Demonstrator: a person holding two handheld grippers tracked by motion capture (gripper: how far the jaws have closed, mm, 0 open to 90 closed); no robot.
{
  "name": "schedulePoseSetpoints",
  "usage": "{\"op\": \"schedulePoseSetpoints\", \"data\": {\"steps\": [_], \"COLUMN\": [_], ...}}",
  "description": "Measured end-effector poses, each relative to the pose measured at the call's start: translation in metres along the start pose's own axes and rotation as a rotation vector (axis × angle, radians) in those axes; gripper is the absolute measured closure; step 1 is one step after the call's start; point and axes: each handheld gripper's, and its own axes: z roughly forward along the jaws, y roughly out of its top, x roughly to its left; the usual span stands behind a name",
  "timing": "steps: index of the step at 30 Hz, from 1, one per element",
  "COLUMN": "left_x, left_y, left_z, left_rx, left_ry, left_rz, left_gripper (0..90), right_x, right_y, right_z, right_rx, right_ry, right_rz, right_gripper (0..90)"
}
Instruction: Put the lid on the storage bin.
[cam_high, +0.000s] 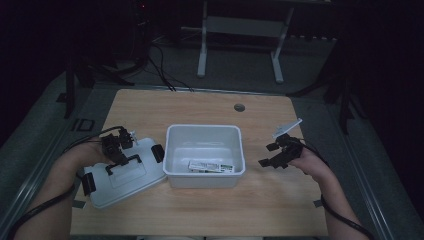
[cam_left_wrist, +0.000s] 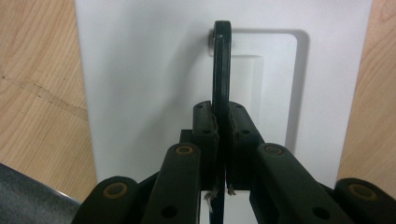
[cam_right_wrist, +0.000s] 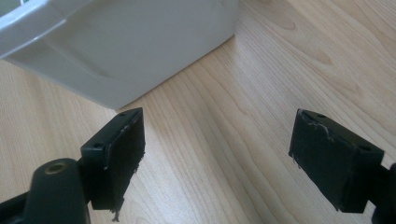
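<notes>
A white plastic bin stands at the middle of the wooden table, with a small flat packet lying inside. Its white lid lies left of it, with black latches and a black handle. My left gripper is shut on that handle; in the left gripper view the handle runs up between the pressed jaws of the left gripper over the lid. My right gripper hovers open to the right of the bin; the right gripper has bare table between its jaws and the bin's wall ahead.
The table has a round cable hole near its far edge. Beyond the far edge are dark floor, cables and a white desk frame. Bare wood lies in front of the bin and at the right.
</notes>
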Motion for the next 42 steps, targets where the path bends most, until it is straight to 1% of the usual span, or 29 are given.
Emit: {"op": "schedulePoseSetpoints", "data": {"steps": [3, 4, 5, 7, 10, 12, 15, 18, 21, 23, 29, 33, 39, 40, 42], "left_x": [0.000, -0.001, -0.001, -0.002, -0.004, -0.005, -0.007, -0.008, -0.009, -0.008, -0.009, -0.012, -0.019, -0.020, -0.023], "left_y": [-0.004, -0.005, -0.007, -0.011, -0.016, -0.019, -0.022, -0.026, -0.028, -0.028, -0.028, -0.023, -0.016, -0.013, -0.008], "left_z": [-0.006, -0.008, -0.010, -0.016, -0.024, -0.029, -0.039, -0.051, -0.061, -0.070, -0.102, -0.122, -0.142, -0.145, -0.149], "left_rx": [-0.007, -0.009, -0.013, -0.016, -0.009, 0.000, 0.007, 0.001, 0.007, 0.010, -0.027, -0.037, -0.064, -0.068, -0.078], "left_ry": [-0.004, 0.001, 0.005, 0.000, -0.004, -0.004, 0.004, 0.003, 0.013, 0.028, 0.062, 0.084, 0.091, 0.094, 0.096], "left_rz": [-0.001, 0.003, -0.002, -0.001, -0.003, 0.003, 0.004, 0.003, 0.001, 0.004, 0.008, 0.024, 0.053, 0.063, 0.070], "left_gripper": [84.3, 84.3, 84.3, 84.3, 84.2, 84.2, 84.2, 84.2, 84.2, 84.2, 84.2, 84.2, 84.2, 84.2, 84.2], "right_x": [0.001, 0.001, 0.001, 0.001, 0.002, 0.002, 0.002, 0.002, 0.002, 0.001, 0.002, 0.002, 0.001, 0.001, 0.000], "right_y": [0.001, 0.001, 0.001, 0.001, 0.000, 0.000, -0.002, -0.003, -0.004, -0.004, -0.004, -0.005, -0.008, -0.008, -0.009], "right_z": [0.000, 0.000, 0.000, 0.000, 0.001, 0.001, 0.001, 0.002, 0.002, 0.003, 0.003, 0.004, 0.003, 0.003, 0.003], "right_rx": [0.002, 0.001, -0.001, -0.005, -0.005, -0.010, -0.012, -0.010, -0.011, -0.014, -0.009, -0.009, -0.011, -0.010, -0.009], "right_ry": [0.000, 0.000, 0.000, -0.002, -0.007, -0.012, -0.014, -0.013, -0.012, -0.011, -0.009, -0.010, -0.008, -0.008, -0.010], "right_rz": [-0.002, -0.002, -0.002, 0.000, -0.005, -0.006, -0.008, -0.007, -0.004, -0.005, -0.005, 0.001, 0.006, 0.008, 0.011], "right_gripper": [17.9, 17.9, 17.9, 17.9, 17.9, 17.9, 17.9, 17.9, 17.9, 17.9, 17.9, 17.9, 17.9, 17.9, 17.9]}}
